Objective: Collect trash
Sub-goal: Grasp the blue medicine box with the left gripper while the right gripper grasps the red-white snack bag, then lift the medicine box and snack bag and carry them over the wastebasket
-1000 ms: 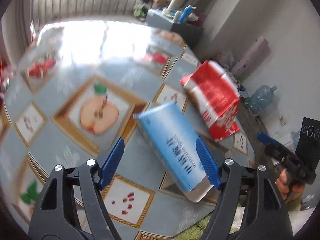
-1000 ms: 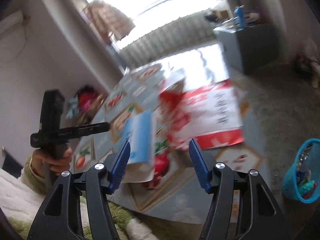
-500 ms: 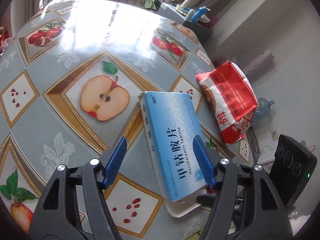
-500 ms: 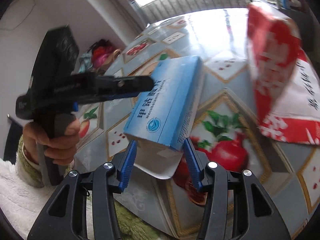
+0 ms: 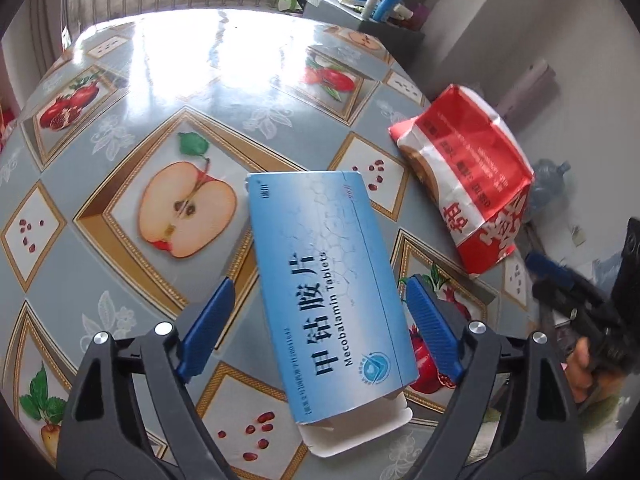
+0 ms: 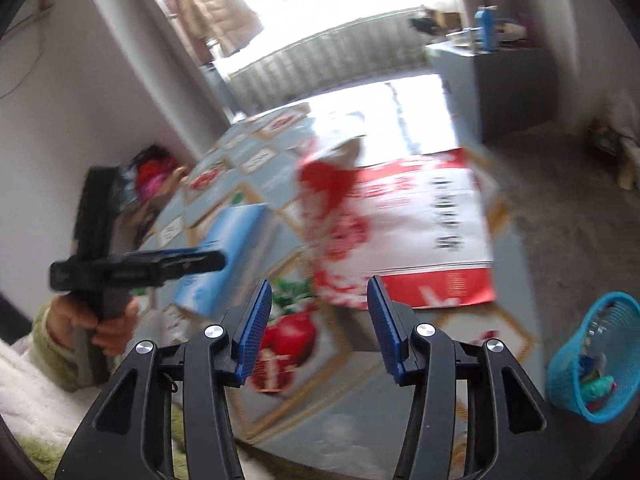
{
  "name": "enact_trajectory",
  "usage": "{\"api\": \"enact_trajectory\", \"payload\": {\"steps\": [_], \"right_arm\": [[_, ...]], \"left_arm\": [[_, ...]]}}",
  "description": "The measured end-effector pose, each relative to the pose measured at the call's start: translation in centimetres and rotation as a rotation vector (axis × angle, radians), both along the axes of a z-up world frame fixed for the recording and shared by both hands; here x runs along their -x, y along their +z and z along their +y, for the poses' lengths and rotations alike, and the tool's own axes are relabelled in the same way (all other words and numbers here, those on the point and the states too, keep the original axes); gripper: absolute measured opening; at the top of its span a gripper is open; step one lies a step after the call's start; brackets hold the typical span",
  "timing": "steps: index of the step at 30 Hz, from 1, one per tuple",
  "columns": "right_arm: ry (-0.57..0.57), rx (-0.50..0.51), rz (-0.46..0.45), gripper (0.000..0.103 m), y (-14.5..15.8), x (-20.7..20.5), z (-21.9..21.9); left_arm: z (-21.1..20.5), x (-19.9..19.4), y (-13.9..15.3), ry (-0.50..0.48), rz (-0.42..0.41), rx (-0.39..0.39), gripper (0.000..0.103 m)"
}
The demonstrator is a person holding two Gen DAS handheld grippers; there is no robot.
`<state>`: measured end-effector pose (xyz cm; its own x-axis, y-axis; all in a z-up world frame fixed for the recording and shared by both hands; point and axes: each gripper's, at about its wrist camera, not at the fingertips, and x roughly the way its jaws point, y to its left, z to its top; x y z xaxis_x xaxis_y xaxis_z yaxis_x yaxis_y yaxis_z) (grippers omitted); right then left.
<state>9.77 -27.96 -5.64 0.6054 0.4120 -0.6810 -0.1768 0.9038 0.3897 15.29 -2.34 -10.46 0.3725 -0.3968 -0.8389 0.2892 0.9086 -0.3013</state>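
The left gripper [image 5: 316, 328] has dropped closer over the blue tablet box [image 5: 326, 280] lying flat on the fruit-print table [image 5: 120, 128], its jaws opening around it without touching, while the right gripper [image 6: 318, 328], half spread and empty, has swung toward the red bag [image 6: 400, 232], so neither piece is collected yet

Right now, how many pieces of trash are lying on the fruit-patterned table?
2. The flat blue cardboard tablet box lies near the table's near edge, between the opening jaws of the left gripper. The crumpled red-and-white paper bag lies beside it, toward the table's right edge. None looks hidden.
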Motion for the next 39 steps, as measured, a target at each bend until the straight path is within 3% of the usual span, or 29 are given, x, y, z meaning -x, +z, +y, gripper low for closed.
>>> {"api": "enact_trajectory", "payload": {"steps": [4,12,13,17,19,25,31,39], "right_arm": [[-0.04,0.018,-0.009,0.049,-1.2,-1.2,-0.2],[-0.013,0.136,-0.024,0.049,-3.4,-3.9,5.5],[-0.012,0.144,-0.022,0.047,-3.4,-4.0,5.7],[-0.019,0.156,0.005,0.025,-4.0,-4.4,5.9],[-0.017,0.141,0.016,0.02,-4.2,-4.3,5.4],[-0.025,0.159,0.007,0.021,-4.2,-4.3,5.4],[-0.044,0.191,0.001,0.024,-4.2,-4.9,5.9],[-0.075,0.273,-0.019,0.026,-4.1,-5.1,6.7]], "left_arm": [[-1.3,-0.1,-0.6,-0.005,-0.001,-0.035,0.083],[-2.7,0.3,-0.9,-0.016,-0.099,-0.176,0.083],[-2.5,0.4,-0.9,-0.015,-0.113,-0.186,0.081],[-1.4,0.4,-0.9,0.016,-0.119,-0.186,0.076],[-0.1,0.3,-0.8,0.044,-0.118,-0.191,0.075],[2.1,0.2,-0.4,0.075,-0.093,-0.164,0.075],[0.8,-0.1,-0.9,0.066,-0.121,-0.227,0.075],[0.1,-0.7,-1.0,0.089,-0.145,-0.251,0.071]]}}
